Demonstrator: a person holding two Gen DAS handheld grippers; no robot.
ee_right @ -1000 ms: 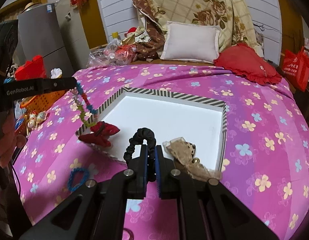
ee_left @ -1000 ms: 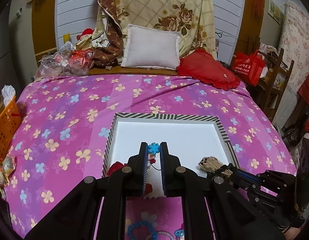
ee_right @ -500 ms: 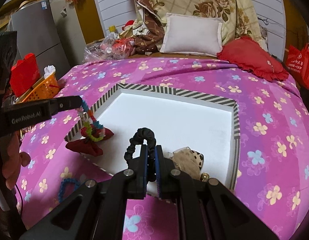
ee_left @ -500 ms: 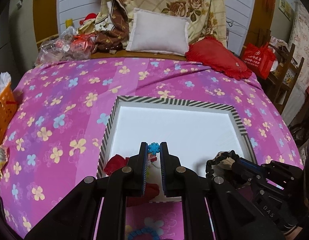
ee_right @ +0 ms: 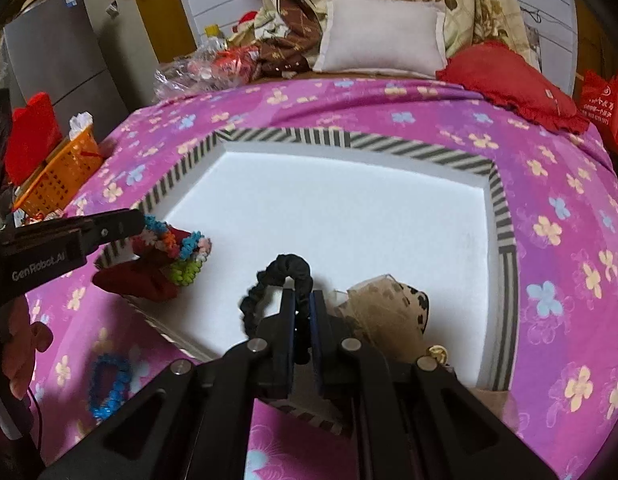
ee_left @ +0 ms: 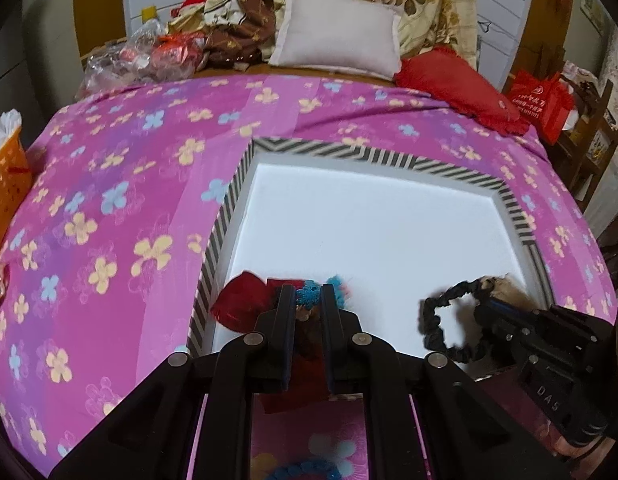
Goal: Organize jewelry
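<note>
Over the striped tray (ee_right: 497,208), the left gripper (ee_left: 309,294) pinches a beaded bracelet (ee_right: 177,246). The right gripper (ee_right: 303,300) clamps a black scrunchie (ee_right: 287,270) nearby.

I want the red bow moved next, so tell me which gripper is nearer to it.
Left. The left gripper hangs right over the red bow; the right gripper is off to its right, mid-tray.
</note>
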